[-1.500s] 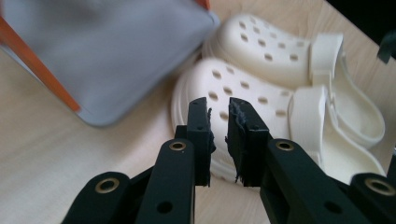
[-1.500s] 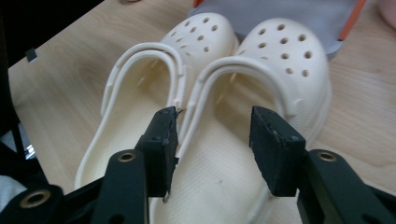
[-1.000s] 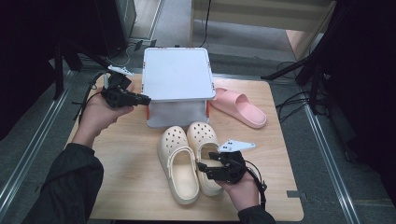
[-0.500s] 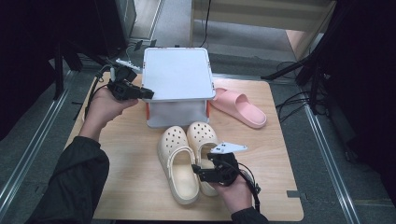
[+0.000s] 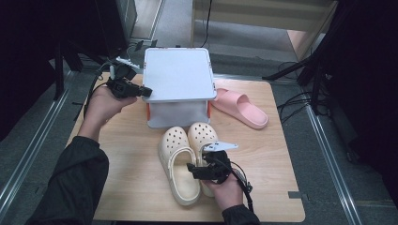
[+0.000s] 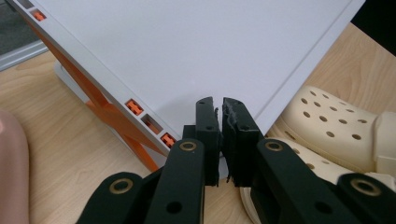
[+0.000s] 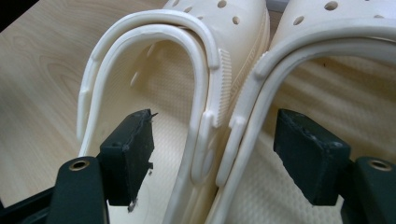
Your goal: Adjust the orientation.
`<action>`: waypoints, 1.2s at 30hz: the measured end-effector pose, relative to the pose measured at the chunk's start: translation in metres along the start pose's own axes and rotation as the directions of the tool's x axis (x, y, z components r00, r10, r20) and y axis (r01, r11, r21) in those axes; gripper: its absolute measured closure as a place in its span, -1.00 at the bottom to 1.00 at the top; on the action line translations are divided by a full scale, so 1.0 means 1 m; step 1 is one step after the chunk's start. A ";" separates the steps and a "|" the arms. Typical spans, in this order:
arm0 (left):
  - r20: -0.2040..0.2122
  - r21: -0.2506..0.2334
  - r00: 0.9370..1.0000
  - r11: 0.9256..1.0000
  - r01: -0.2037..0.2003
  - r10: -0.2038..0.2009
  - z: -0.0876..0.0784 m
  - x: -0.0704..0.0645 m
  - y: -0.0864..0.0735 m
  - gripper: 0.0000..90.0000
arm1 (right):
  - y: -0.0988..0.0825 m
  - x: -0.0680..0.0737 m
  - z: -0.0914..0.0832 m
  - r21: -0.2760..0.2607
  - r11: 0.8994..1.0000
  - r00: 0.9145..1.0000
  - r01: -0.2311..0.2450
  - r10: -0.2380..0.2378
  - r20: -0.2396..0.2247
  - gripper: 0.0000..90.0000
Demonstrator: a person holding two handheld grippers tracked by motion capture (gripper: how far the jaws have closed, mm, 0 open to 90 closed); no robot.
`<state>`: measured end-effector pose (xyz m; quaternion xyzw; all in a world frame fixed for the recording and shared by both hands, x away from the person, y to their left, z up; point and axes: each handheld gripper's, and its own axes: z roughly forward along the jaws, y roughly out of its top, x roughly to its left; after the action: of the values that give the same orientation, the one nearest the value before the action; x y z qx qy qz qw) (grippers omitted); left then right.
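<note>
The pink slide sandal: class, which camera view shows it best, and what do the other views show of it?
The high view shows the pink slide sandal best: the whole sandal lies on the table, right of the grey box. The left gripper view catches a blurred pink sliver at its left edge, probably the sandal. The right gripper view looks at the cream clogs instead.

2 cream clogs (image 5: 187, 159) lie side by side on the table (image 5: 126, 154), soles down, perforated toes pointing at the box, their inner sides touching and their heel straps up over the openings. Behind them stands a grey box (image 5: 177, 112) with orange latches. Its flat white lid (image 5: 178, 75) sits on top, lifted slightly at the left edge, so it tilts.
</note>
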<state>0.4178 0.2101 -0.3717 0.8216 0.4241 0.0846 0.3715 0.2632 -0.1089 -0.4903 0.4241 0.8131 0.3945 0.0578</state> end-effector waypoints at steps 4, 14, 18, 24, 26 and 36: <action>0.009 0.003 1.000 1.000 0.010 -0.010 -0.001 0.002 -0.002 0.96 | 0.002 0.002 0.010 0.005 1.000 1.000 -0.007 0.007 0.003 -0.29; 0.003 0.006 1.000 1.000 0.000 0.000 -0.002 0.000 -0.003 0.98 | 0.007 -0.004 0.021 0.019 0.999 0.998 -0.027 0.026 0.055 0.26; 0.000 0.008 1.000 1.000 -0.002 0.002 -0.002 0.000 -0.002 0.98 | 0.008 -0.007 0.015 0.023 0.999 0.996 -0.024 0.022 0.082 0.45; 0.000 0.002 1.000 1.000 0.006 -0.006 -0.002 0.000 -0.003 0.98 | 0.013 -0.013 0.004 0.026 0.999 0.997 -0.034 0.032 0.066 0.47; -0.003 0.000 1.000 1.000 0.005 -0.005 -0.002 -0.001 -0.003 0.99 | 0.016 -0.014 0.000 0.019 0.999 0.998 -0.046 0.045 0.052 0.47; -0.007 0.003 1.000 1.000 0.006 -0.006 -0.002 -0.002 -0.003 0.99 | 0.050 -0.009 -0.014 -0.011 1.000 1.000 0.018 -0.018 0.021 0.47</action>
<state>0.4137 0.2113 -0.3720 0.8205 0.4282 0.0855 0.3690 0.2953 -0.1072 -0.4488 0.4207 0.8138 0.3942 0.0724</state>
